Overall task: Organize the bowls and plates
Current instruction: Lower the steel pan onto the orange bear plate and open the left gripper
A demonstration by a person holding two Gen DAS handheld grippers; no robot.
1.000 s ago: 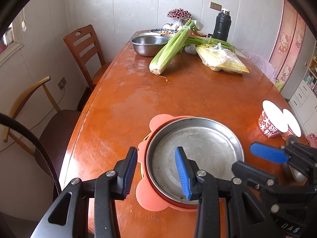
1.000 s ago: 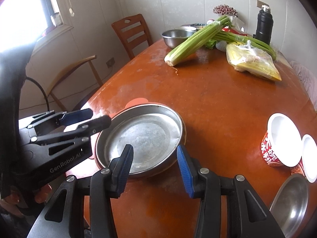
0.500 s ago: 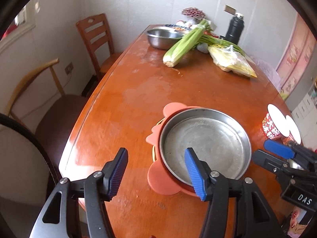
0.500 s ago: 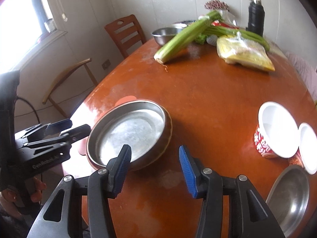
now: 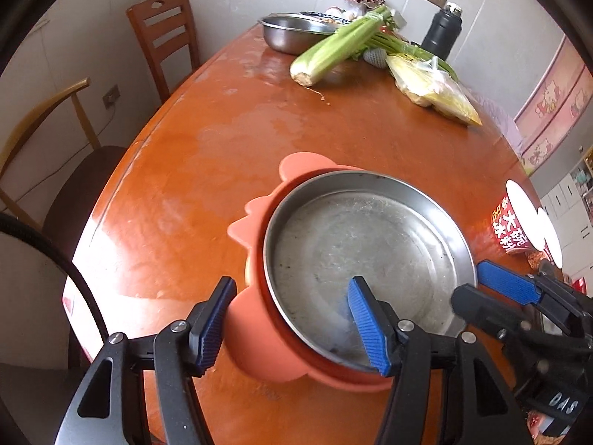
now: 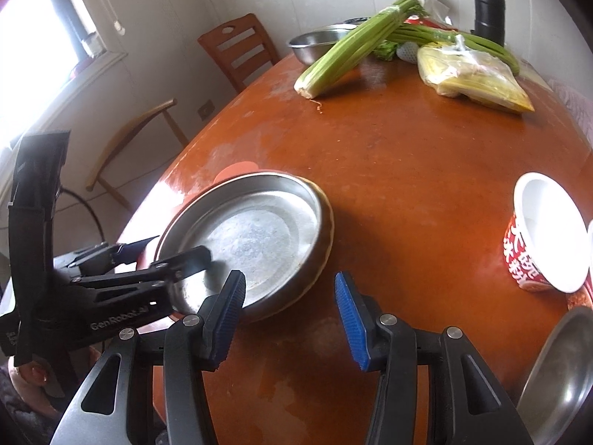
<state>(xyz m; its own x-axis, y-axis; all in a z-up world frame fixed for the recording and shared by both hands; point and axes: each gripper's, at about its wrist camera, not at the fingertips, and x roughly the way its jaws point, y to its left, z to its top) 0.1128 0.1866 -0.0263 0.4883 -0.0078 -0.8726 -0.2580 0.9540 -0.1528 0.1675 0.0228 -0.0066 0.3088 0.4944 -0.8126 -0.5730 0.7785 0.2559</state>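
A round steel pan (image 5: 363, 256) sits in an orange plastic plate (image 5: 259, 341) with scalloped tabs, near the table's front left edge. It also shows in the right wrist view (image 6: 255, 237). My left gripper (image 5: 292, 324) is open, its fingers straddling the near rim of plate and pan without closing. My right gripper (image 6: 287, 315) is open and empty, just right of the pan. A red-and-white paper noodle bowl (image 6: 545, 237) lies tilted at the right. A small steel dish (image 6: 559, 367) sits at the lower right.
The orange-brown wooden table (image 5: 333, 129) carries celery (image 5: 337, 48), a yellow plastic bag (image 5: 433, 89), a steel basin (image 5: 292, 31) and a black flask (image 5: 443, 33) at the far end. Two wooden chairs (image 5: 166, 37) stand along the left side.
My left gripper has come in lower and closer, so its fingers now straddle the near rim of the pan and plate. The right gripper has shifted slightly right. Both stayed open.
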